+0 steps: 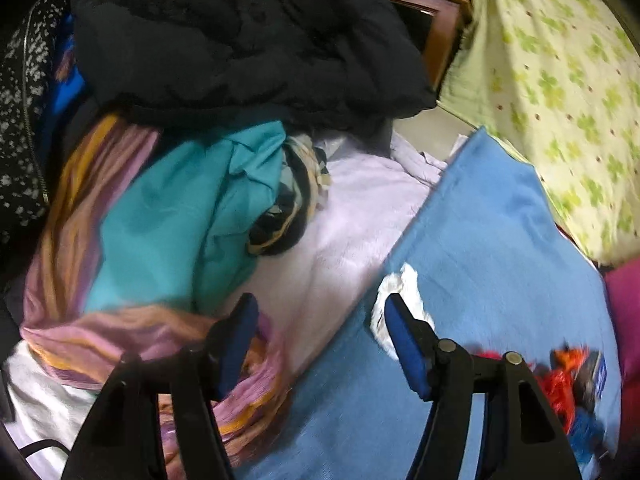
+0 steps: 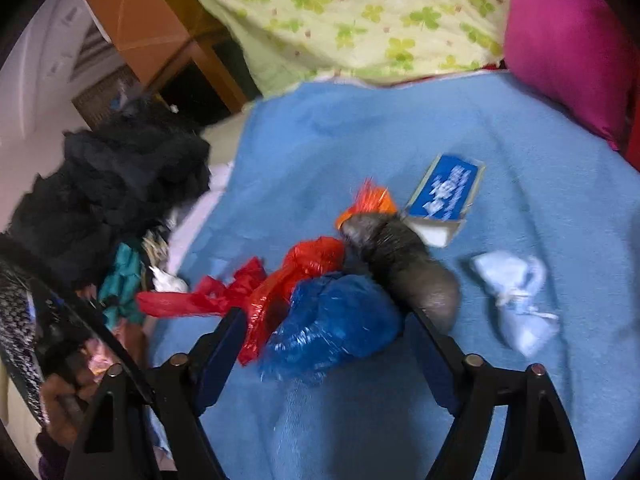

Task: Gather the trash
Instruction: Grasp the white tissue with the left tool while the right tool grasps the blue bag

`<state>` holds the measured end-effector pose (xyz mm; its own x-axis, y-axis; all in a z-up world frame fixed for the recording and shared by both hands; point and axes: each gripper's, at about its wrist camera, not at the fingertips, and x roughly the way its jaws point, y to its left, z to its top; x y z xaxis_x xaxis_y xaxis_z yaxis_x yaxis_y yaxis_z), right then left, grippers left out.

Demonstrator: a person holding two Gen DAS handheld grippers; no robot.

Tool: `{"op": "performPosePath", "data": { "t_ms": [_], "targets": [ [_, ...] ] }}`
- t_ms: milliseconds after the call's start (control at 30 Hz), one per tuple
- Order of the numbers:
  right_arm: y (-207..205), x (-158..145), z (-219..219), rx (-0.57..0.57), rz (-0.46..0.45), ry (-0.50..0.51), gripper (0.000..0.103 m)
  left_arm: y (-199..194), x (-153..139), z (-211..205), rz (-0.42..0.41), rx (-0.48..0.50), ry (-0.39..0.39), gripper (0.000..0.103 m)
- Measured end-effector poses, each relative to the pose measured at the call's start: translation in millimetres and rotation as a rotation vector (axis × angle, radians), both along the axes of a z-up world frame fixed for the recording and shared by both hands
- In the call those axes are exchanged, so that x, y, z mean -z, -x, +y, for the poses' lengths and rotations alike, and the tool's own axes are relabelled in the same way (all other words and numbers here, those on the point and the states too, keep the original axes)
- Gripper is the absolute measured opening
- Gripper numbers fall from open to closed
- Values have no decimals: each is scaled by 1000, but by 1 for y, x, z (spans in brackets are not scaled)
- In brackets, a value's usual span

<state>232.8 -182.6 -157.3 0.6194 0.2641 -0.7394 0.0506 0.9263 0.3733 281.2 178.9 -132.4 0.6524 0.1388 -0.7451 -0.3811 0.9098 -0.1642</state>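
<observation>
Both grippers stand wide open and empty over the blue blanket (image 2: 400, 136): the left gripper (image 1: 320, 312) at its left edge beside a white crumpled tissue (image 1: 404, 300), the right gripper (image 2: 324, 320) straddling a blue plastic bag (image 2: 332, 328) mid-blanket, touching a red plastic bag (image 2: 280, 280).

Wooden cabinet (image 2: 132, 20) behind bed; white wall (image 2: 36, 92) left.
</observation>
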Motion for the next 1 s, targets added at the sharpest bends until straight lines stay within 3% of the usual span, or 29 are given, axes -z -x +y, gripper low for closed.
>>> {"op": "performPosePath", "data": {
  "t_ms": [67, 167, 233, 333, 367, 433, 500, 600, 700, 1000],
  "targets": [
    [-11, 14, 15, -28, 43, 57, 64, -16, 9, -2, 10, -13, 12, 69],
    [-13, 27, 21, -48, 55, 59, 53, -47, 31, -7, 62, 3, 13, 69],
    [-12, 32, 24, -68, 48, 83, 38, -61, 46, -11, 107, 13, 8, 69],
    [-9, 36, 21, -91, 33, 81, 36, -69, 59, -14, 108, 19, 4, 65],
    [-8, 35, 19, -101, 22, 73, 36, -69, 60, -12, 81, 27, 18, 46],
    [-3, 32, 16, -111, 3, 72, 35, -71, 61, -11, 74, 67, 46, 21],
    [3, 28, 12, -122, -16, 54, 35, -67, 57, -12, 69, 82, 23, 12],
    [14, 21, 8, -131, -44, 42, 35, -59, 57, -13, 64, 114, -1, 8],
    [27, 15, 6, -140, -55, 37, 35, -49, 55, -7, 56, 127, 28, 5],
    [61, -4, 7, -165, -80, 62, 35, 22, 42, 2, 67, 184, 20, 5]
  ]
}}
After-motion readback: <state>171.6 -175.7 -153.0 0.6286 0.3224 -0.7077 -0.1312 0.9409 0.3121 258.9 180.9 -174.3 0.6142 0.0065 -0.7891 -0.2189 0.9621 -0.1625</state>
